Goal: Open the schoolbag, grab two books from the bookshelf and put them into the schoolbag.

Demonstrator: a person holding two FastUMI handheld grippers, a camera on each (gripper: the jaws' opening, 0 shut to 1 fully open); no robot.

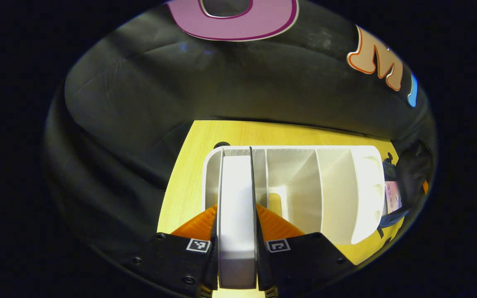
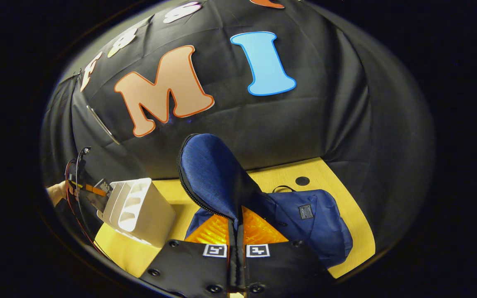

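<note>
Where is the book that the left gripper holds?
In the left gripper view, the book stands clamped between that gripper's fingers, in the end slot of the white bookshelf.

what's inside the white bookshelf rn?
One book stands in the end slot of the bookshelf, clamped by the left gripper. The other slots look empty; the floor of the book's slot is hidden behind it.

Left gripper view: rides low behind own fingers (image 1: 205,223), very near white plastic divided bookshelf (image 1: 346,186) on yellow wooden worktop (image 1: 184,182); faces black cloth wall beyond fingers.

Right gripper view: sits close behind own fingers (image 2: 259,229), looks forward over blue fabric schoolbag (image 2: 317,223) toward wall.

Shared: bookshelf, far left of fingers in right gripper view; schoolbag edge, far right of fingers in left gripper view; worktop.
</note>
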